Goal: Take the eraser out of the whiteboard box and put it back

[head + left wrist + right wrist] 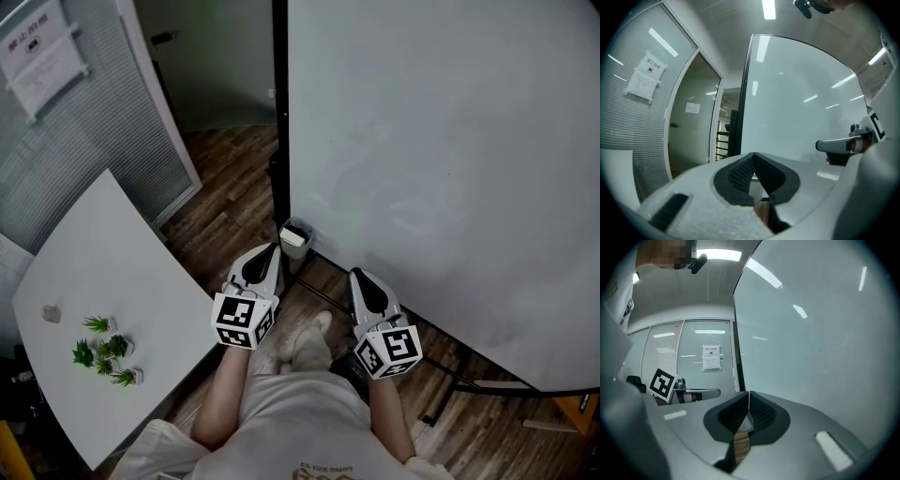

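Both sets of jaws are closed on nothing: my left gripper (263, 257) and right gripper (362, 277) hang near the whiteboard box (300, 226), with the eraser (292, 239) lying inside it. I judge the take-out hasn't begun; next I'd open one pair of jaws and reach down into the box.

The whiteboard (441, 169) stands ahead and to the right, with the box (306, 228) at its lower left corner and the eraser (292, 239) lying inside it. The left tool (271, 249) is just before the box, and the right tool (360, 275) is further right, near the whiteboard's lower edge; the floor (225, 206) lies beneath both. The surface (112, 253) lies to the left with small plants (105, 352) near its front edge, and behind it stands a partition (66, 141) with a notice (37, 47) on it.
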The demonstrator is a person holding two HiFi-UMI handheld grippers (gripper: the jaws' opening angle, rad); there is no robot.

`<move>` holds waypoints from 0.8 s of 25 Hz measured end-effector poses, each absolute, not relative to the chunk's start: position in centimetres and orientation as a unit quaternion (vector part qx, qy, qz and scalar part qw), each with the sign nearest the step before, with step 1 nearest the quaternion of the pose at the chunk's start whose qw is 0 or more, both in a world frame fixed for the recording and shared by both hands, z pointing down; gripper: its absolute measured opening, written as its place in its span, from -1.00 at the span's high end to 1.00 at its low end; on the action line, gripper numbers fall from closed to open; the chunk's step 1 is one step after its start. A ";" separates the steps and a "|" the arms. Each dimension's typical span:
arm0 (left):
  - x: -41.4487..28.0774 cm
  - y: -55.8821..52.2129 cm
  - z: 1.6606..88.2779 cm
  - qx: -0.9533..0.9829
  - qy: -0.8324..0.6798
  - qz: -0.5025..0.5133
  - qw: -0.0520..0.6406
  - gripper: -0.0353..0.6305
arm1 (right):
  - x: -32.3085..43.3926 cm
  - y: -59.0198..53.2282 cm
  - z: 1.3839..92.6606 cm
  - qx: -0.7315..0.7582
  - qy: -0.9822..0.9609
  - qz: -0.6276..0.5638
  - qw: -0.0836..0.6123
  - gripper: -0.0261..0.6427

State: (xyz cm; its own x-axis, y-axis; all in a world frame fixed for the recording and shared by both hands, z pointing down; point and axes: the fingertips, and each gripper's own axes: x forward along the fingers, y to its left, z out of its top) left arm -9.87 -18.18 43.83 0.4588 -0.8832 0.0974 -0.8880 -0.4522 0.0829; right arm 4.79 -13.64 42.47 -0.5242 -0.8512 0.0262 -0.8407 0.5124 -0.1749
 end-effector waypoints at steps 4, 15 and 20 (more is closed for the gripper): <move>-10.2 -17.7 43.8 0.852 -0.520 0.023 0.061 0.90 | 5.0 -13.5 42.1 -0.493 0.866 -0.074 0.036 0.89; -10.3 -17.7 43.6 0.854 -0.516 0.024 0.059 0.90 | 5.1 -13.5 42.0 -0.500 0.862 -0.073 0.035 0.89; -10.3 -17.7 43.7 0.855 -0.514 0.029 0.059 0.90 | 5.1 -13.6 41.8 -0.502 0.861 -0.073 0.034 0.89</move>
